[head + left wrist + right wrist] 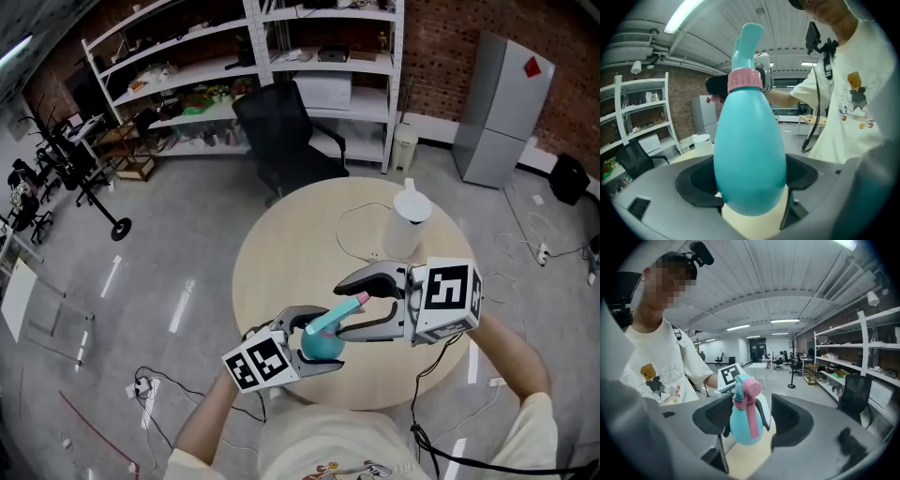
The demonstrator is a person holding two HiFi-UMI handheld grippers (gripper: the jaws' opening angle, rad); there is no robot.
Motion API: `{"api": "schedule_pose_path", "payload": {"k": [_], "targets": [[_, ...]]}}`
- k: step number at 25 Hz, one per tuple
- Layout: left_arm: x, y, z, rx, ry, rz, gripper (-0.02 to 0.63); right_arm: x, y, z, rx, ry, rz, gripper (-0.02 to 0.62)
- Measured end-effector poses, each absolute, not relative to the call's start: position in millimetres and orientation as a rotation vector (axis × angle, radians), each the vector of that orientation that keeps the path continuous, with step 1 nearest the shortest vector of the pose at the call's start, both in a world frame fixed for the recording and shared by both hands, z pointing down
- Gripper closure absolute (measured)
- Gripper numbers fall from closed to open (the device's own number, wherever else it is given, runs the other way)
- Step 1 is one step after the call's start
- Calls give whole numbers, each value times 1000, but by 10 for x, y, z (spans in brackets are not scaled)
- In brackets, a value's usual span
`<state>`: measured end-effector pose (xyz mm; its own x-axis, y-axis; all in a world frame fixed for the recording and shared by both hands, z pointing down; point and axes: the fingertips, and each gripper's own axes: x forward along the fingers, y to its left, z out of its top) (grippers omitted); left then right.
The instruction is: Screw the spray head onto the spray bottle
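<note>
In the head view the teal spray bottle is tilted over the near edge of the round table, with its teal and pink spray head on the neck. My left gripper is shut on the bottle's round body. In the left gripper view the bottle fills the space between the jaws, and a pink collar sits under the spray head. My right gripper is open, its jaws standing either side of the spray head without touching it. In the right gripper view the bottle shows between the wide jaws of that gripper.
A white lidded container stands at the table's far right, with a thin cable beside it. Behind the table are a black office chair, white shelving and a grey cabinet. Cables lie on the floor.
</note>
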<state>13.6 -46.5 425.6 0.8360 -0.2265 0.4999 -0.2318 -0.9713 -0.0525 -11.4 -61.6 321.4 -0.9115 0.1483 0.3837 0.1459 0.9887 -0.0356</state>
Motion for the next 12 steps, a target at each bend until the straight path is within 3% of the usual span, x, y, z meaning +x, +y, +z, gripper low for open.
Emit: {"api": "schedule_pose_path", "payload": {"k": [5,7,12], "targets": [[237,-344,4273,3015,-247,833,199,-170,-379,3264,-416,-2717,55,353],[223,-357,4287,3009,-248,834,199,-189,-347,3282,-432,-2707,45,460],[138,-612,4340,2933,-500,862,199,-221,-560,3314,-304,-2711,54,465]]}}
